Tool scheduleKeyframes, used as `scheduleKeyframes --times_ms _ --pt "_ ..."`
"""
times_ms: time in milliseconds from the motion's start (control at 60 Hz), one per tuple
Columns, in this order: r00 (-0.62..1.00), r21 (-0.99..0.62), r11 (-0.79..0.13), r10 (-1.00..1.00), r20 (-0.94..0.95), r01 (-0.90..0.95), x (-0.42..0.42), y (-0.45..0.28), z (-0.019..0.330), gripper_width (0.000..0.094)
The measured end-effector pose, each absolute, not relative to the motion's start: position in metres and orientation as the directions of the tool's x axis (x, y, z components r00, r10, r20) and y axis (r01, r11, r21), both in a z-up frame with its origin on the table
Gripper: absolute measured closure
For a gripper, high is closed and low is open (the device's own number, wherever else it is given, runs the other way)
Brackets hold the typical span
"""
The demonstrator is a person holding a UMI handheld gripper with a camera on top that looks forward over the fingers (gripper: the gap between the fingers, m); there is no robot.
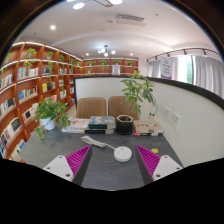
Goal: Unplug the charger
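Observation:
A round white charger [122, 153] lies on the grey table [100, 172], just ahead of my fingers and a little right of the middle. A white elongated piece, a plug or a power strip [97, 142], lies just beyond it to the left and seems joined to it. My gripper [113, 162] is open wide and empty, low over the table. Its magenta pads [78, 160] stand well apart on either side, short of the charger. I cannot make out a cable.
At the table's far edge are a potted plant [50, 112] on the left, a flat box [99, 124], a black pot [124, 124] with a tall plant [137, 92], and small items [150, 127]. Two chairs [92, 106] stand behind. Bookshelves [25, 90] line the left wall.

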State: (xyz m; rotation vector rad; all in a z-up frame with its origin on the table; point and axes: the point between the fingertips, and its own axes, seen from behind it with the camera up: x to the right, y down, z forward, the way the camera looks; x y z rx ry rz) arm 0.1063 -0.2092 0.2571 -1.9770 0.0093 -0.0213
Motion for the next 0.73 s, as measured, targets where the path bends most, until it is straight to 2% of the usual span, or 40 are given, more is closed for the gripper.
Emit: scheduleKeyframes --times_ms 200,300,733 --pt "0.998 -0.900 -0.435 0.059 -0.009 0.018 0.057 -0.241 0.238 0.0079" --pt "0.997 -0.902 -0.430 0.074 0.013 0.044 0.048 -0.256 0.238 0.0078" --pt "0.996 -0.887 -0.459 0.091 -0.007 0.036 0.040 -0.274 0.221 0.0077"
